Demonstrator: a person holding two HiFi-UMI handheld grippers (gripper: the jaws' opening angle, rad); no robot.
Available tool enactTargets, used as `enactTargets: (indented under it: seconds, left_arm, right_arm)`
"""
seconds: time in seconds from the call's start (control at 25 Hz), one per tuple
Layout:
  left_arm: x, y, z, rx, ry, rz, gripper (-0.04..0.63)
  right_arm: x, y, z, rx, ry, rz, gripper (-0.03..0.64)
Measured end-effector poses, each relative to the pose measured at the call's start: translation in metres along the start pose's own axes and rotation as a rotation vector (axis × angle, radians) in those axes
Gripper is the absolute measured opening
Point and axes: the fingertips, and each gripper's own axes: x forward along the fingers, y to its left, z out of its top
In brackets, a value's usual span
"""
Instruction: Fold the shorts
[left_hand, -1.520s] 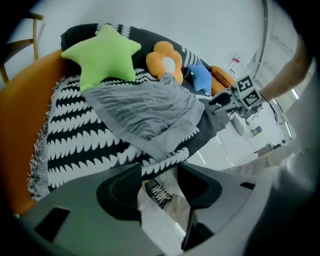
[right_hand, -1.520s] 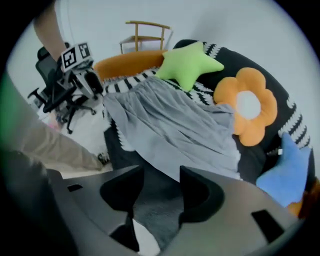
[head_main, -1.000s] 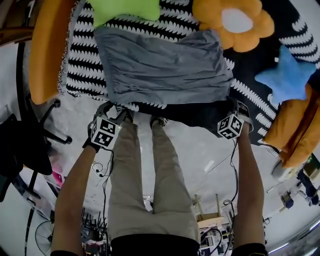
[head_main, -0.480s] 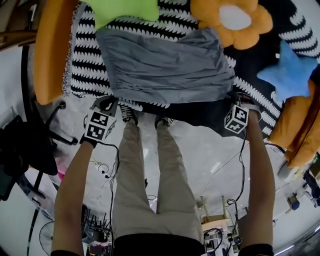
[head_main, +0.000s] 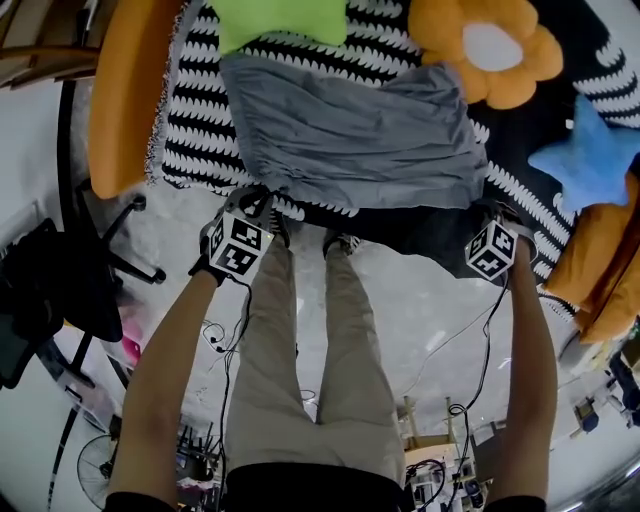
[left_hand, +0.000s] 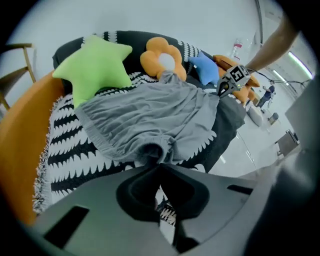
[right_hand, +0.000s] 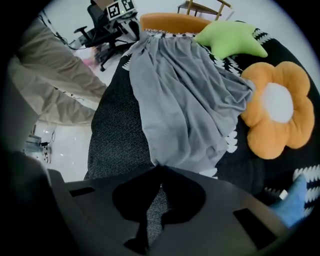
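Lying spread on the black-and-white patterned blanket, the grey fabric shorts are filling the upper middle of the head view, just below the green star-shaped cushion. The left gripper is meeting their lower left corner and the right gripper their lower right corner. In the left gripper view, the jaws, having just been closing, are pinching a bunched bit of hem at centre frame. In the right gripper view, the jaws are pressing together on the shorts' near corner, with the orange flower-shaped cushion sitting at the right.
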Motion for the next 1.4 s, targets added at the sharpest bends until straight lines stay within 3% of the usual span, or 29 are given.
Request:
enactTargets:
  seconds: [0.04,0.24,0.44,0.64,0.68,0.76,0.92,1.16,1.4]
  left_arm:
    - [-0.003,0.000,0.003,-0.002,-0.009,-0.005,0.014]
    - [-0.050,0.004,0.008,-0.066,-0.035,-0.125,0.012]
    - [-0.049,0.000,-0.015,-0.029,0.023,-0.086,0.015]
    - [-0.012,-0.005,0.000,-0.040,-0.015,-0.017,0.186]
    - [-0.006,-0.006,0.005,-0.038,-0.024,-0.008,0.184]
    - [0.001,-0.009,0.015,-0.043,-0.045,0.009,0.025]
    - [-0.024,-0.009,0.013,-0.079,-0.062,-0.028,0.023]
    - [-0.099,-0.006,-0.012,0.004,0.008,-0.157,0.020]
    - [-0.132,-0.030,-0.061,0.001,0.117,-0.288,0.020]
  right_arm:
    - [-0.004,-0.002,-0.003,0.023,-0.005,-0.006,0.027]
    - [-0.028,-0.008,-0.008,0.125,-0.049,-0.007,0.026]
    - [-0.050,0.005,-0.018,0.170,-0.052,-0.009,0.027]
    - [-0.044,0.008,-0.007,0.179,-0.059,-0.013,0.026]
    - [-0.041,0.010,-0.006,0.181,-0.060,-0.012,0.026]
    - [-0.039,0.015,-0.009,0.181,-0.051,-0.009,0.026]
    - [-0.045,0.019,-0.017,0.179,-0.037,-0.031,0.026]
    - [-0.072,0.031,-0.026,0.152,-0.034,-0.090,0.028]
    - [-0.085,0.093,-0.024,0.037,0.012,0.011,0.027]
